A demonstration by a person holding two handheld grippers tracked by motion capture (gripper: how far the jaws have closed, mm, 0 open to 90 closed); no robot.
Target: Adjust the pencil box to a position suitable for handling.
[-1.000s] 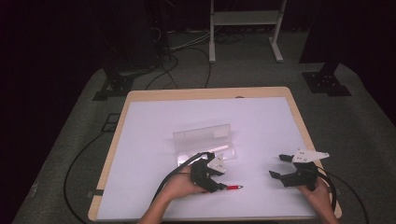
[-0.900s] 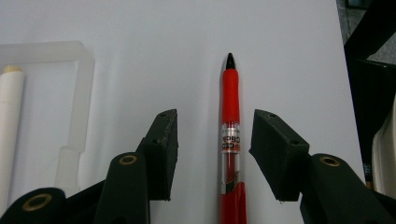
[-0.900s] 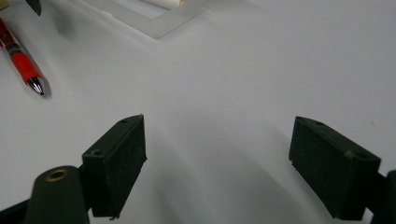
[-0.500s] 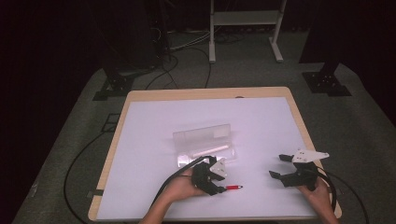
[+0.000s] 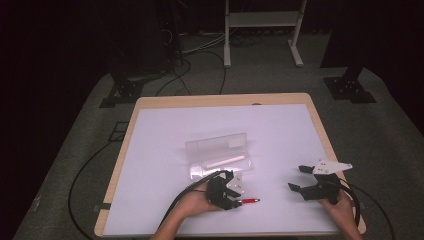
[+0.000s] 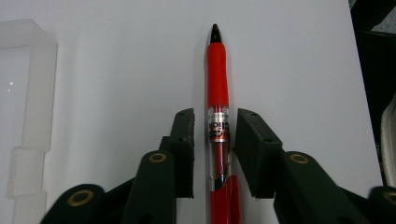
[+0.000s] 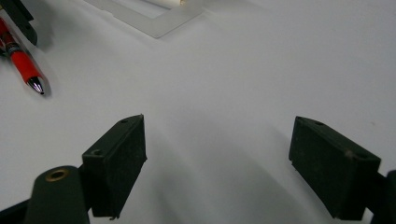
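You are looking at a glossy red plastic pen [image 6: 218, 116] with a shiny metal tip, lying on a smooth matt white table sheet [image 5: 165, 150] edged in pale wood. Frosted, translucent plastic forms the case [image 5: 218, 155]; matt black plastic forms the left gripper [image 6: 211, 140] pads.

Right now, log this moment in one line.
left gripper: closing around red pen, small gaps | right gripper: open | clear case: open

A white-topped table [image 5: 165, 145] with a pale wooden rim carries a clear plastic case [image 5: 218, 155] (lid open, a white stick inside) and, nearer the person, a red pen [image 5: 248, 201].
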